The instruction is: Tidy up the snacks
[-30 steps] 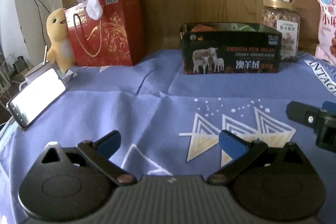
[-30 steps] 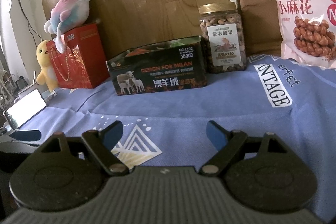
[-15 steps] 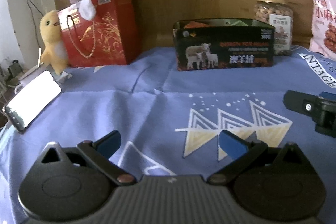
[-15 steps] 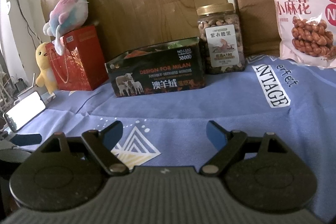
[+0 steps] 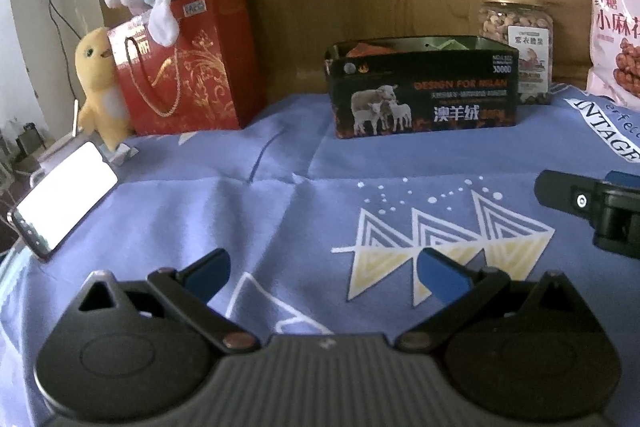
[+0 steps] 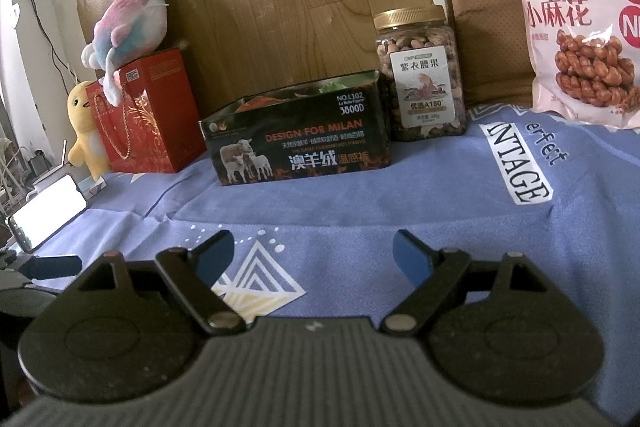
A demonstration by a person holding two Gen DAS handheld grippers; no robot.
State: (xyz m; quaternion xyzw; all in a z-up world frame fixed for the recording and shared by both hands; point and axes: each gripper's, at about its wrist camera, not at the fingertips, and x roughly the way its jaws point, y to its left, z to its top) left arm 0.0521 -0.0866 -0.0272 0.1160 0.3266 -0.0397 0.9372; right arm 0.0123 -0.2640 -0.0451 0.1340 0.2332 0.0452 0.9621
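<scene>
Both tongs, left [image 5: 322, 267] and right [image 6: 314, 253], hover spread and empty; the gold-lidded clear nut jar [image 6: 420, 75] stands ahead-right, nearer the right, beside the dark open tin box [image 6: 298, 141].

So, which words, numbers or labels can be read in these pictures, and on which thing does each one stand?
Tin box: "DESIGN FOR MILAN", "NO.L102", "3800D", "澳羊绒".
Nut jar label: "紫衣腰果", "优选A180"; smaller print is unreadable.
Pink snack bag: "红糖", "小麻花"; a cut-off "N".
Blue cloth: "NTAGE", "erfect", both cut off by folds.
Red gift bag: gold characters and white sticker too blurred to read.
</scene>
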